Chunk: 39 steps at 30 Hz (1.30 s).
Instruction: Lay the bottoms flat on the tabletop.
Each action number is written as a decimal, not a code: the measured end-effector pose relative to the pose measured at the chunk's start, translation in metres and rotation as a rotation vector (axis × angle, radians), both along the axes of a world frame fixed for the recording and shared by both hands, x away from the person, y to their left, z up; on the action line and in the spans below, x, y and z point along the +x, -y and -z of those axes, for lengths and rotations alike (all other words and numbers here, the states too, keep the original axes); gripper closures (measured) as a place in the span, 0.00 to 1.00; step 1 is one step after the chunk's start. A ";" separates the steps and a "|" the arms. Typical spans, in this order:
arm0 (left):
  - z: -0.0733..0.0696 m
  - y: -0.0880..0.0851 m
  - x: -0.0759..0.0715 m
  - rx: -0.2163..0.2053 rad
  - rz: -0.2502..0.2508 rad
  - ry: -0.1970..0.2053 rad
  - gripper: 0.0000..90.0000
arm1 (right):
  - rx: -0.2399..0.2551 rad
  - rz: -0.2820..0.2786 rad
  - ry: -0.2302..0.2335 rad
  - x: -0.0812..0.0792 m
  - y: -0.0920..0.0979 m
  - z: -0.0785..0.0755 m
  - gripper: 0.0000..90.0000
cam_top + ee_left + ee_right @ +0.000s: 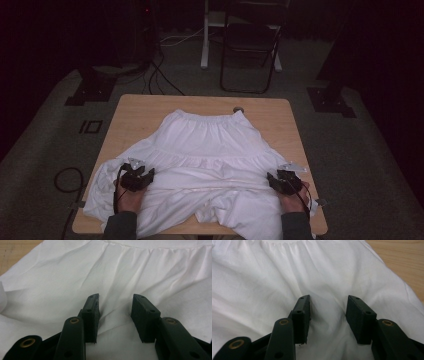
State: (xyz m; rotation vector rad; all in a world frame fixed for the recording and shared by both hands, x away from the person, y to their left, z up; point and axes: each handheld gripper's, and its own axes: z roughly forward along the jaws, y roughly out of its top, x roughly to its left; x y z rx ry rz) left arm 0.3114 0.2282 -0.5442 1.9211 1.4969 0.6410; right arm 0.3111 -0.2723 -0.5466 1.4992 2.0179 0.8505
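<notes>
Centrally, white skirt (205,150) (table (135,107) margins bare)

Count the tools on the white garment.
2. The left tool rests on the garment near its left edge; the right tool rests on it near the right edge. Both have their jaws apart over the cloth.

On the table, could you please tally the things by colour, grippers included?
White: 1, the skirt
Black: 2, the left gripper and the right gripper
Grey: 1, a small round object at the far edge
Total: 4
</notes>
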 end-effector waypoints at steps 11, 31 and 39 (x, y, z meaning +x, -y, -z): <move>0.001 0.001 -0.043 0.002 0.017 0.002 0.65 | 0.000 0.003 -0.002 -0.042 0.009 0.001 0.61; -0.011 0.006 -0.078 0.050 -0.001 0.009 0.58 | 0.009 -0.011 -0.010 -0.076 0.004 -0.008 0.57; -0.022 0.010 -0.028 0.050 0.039 0.044 0.54 | 0.019 -0.039 0.033 -0.032 -0.016 -0.024 0.53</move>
